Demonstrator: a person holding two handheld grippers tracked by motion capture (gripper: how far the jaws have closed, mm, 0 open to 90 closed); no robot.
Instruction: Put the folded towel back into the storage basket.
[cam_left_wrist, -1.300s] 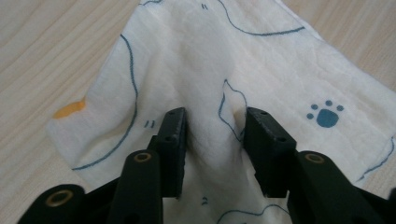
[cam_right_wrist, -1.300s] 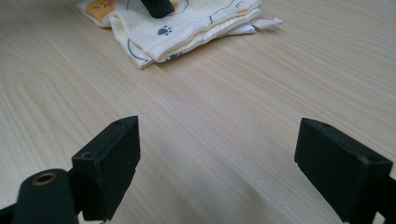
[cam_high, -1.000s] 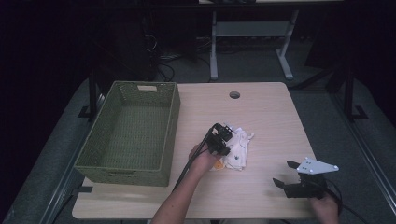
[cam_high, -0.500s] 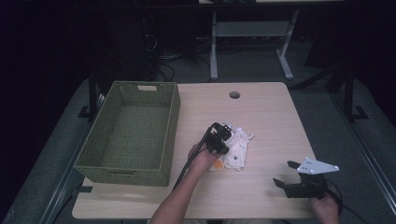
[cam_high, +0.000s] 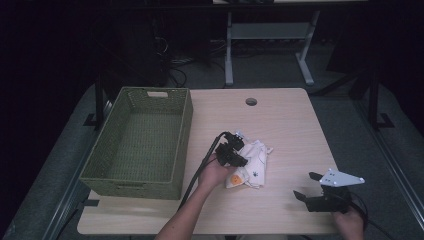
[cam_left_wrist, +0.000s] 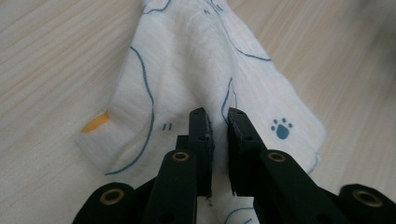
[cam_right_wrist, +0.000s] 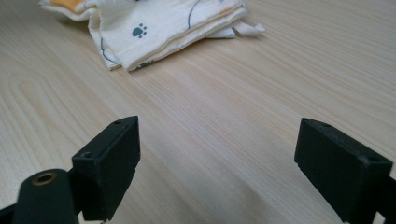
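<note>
The cloth (cam_high: 252, 163) lies crumpled near the middle of the table (cam_high: 290, 120), just right of the green basket (cam_high: 137, 142). The left gripper (cam_left_wrist: 218, 122) has just been closing and now pinches a raised fold of it, likely so it can be lifted. The cloth's long side runs slanted, from the near-left up to the far-right. The right gripper (cam_right_wrist: 217, 154) waits with its jaws wide apart, well away from the cloth.
</note>
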